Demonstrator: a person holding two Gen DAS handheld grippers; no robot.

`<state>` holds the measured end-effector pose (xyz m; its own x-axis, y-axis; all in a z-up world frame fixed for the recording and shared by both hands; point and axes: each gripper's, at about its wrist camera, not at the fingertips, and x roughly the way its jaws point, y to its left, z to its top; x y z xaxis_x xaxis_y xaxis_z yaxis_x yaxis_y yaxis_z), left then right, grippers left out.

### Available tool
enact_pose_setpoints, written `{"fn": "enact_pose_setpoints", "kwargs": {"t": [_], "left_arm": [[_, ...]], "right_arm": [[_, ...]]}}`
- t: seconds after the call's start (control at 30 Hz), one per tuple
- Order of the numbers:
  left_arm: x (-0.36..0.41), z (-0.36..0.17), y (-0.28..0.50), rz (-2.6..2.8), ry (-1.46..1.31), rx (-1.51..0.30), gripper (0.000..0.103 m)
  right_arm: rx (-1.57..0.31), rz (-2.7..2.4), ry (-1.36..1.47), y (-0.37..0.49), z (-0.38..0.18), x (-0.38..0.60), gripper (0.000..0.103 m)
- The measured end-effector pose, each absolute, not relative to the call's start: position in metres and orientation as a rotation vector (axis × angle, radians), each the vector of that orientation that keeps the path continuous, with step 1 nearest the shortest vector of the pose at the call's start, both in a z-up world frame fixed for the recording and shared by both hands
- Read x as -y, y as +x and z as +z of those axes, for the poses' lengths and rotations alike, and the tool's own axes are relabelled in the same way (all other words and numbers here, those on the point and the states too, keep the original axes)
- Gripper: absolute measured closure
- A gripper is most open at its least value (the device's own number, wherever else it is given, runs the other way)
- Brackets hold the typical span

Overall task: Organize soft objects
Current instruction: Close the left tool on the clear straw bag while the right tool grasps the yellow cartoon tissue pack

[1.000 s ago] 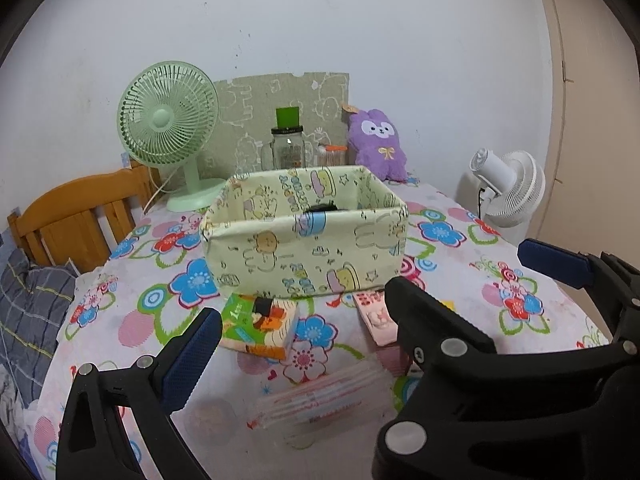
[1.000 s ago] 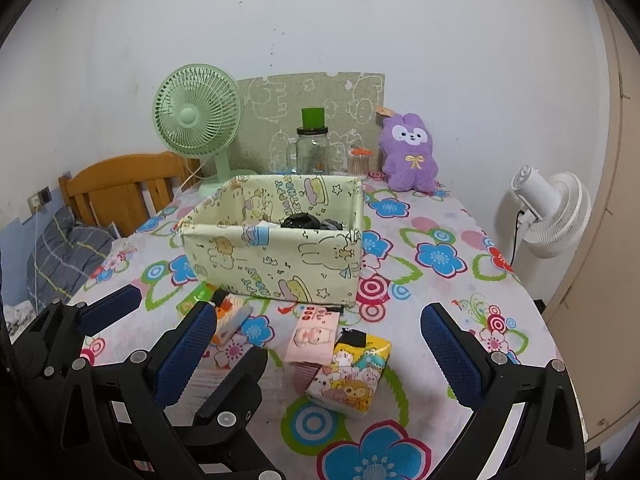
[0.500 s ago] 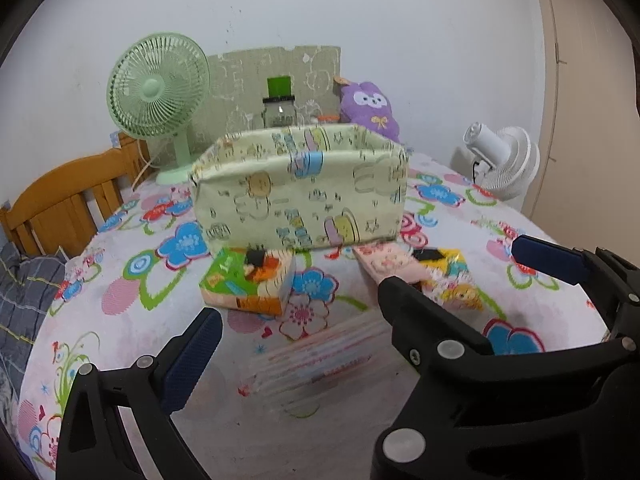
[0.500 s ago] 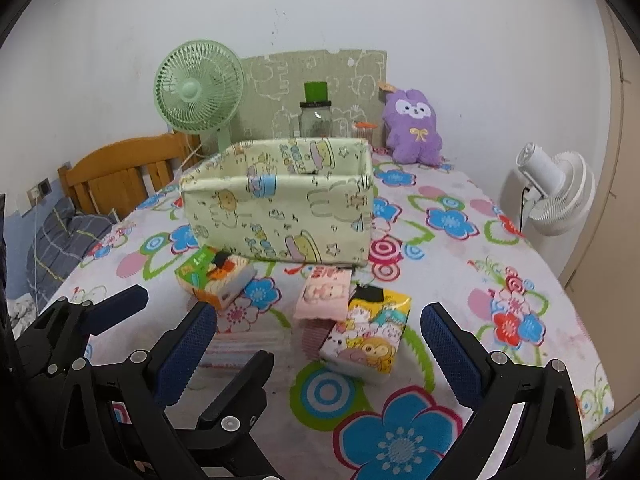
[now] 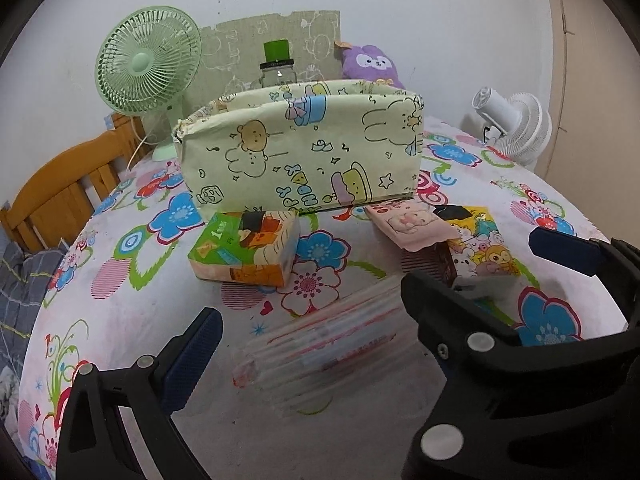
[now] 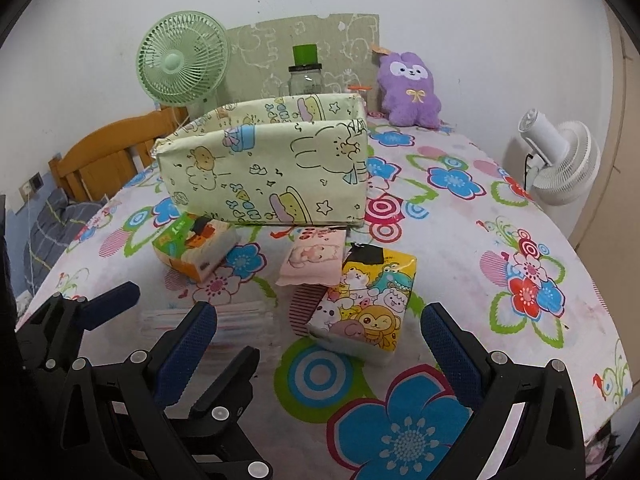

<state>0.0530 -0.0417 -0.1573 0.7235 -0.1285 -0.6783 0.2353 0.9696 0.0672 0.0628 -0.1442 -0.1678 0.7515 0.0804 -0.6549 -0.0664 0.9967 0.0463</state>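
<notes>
Floral tablecloth (image 6: 500, 216) lies bare right of the right gripper (image 6: 320, 344), spread wide before the yellow tissue pack (image 6: 368, 300). Left gripper (image 5: 384, 312), equally wide, straddles the clear packet (image 5: 328, 344); fabric bin (image 5: 304, 152) beyond.

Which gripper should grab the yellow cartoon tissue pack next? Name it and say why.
Right. The right gripper is open with the yellow tissue pack directly ahead between its jaws; the left gripper faces the clear flat packet instead.

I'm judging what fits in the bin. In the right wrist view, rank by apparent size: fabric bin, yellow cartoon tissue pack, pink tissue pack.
1. fabric bin
2. yellow cartoon tissue pack
3. pink tissue pack, though it lies farther away.
</notes>
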Motion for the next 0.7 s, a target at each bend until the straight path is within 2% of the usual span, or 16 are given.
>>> {"fn": "enact_pose_setpoints", "kwargs": {"t": [0.07, 0.2, 0.3, 0.43, 0.47, 0.53, 0.7], "left_arm": [[0.043, -0.160, 0.058, -0.198, 0.155, -0.762, 0.011], [0.047, -0.160, 0.059, -0.215, 0.152, -0.768, 0.017], [0.052, -0.158, 0.056, -0.238, 0.167, -0.768, 0.029], [0.061, -0.157, 0.049, -0.248, 0.209, -0.749, 0.045], [0.063, -0.157, 0.048, -0.246, 0.217, -0.744, 0.053], [0.064, -0.155, 0.048, -0.250, 0.212, -0.746, 0.062], [0.060, -0.153, 0.053, -0.216, 0.170, -0.764, 0.070]], "right_arm": [[-0.722, 0.070, 0.024, 0.065, -0.169, 0.147, 0.000], [-0.725, 0.075, 0.034, 0.067, -0.169, 0.151, 0.000], [-0.731, 0.075, 0.030, 0.069, -0.170, 0.151, 0.000], [-0.735, 0.071, 0.041, 0.071, -0.171, 0.154, 0.000], [-0.735, 0.071, 0.043, 0.071, -0.171, 0.155, 0.000], [-0.735, 0.071, 0.046, 0.071, -0.171, 0.156, 0.000], [-0.732, 0.076, 0.052, 0.072, -0.169, 0.156, 0.000]]}}
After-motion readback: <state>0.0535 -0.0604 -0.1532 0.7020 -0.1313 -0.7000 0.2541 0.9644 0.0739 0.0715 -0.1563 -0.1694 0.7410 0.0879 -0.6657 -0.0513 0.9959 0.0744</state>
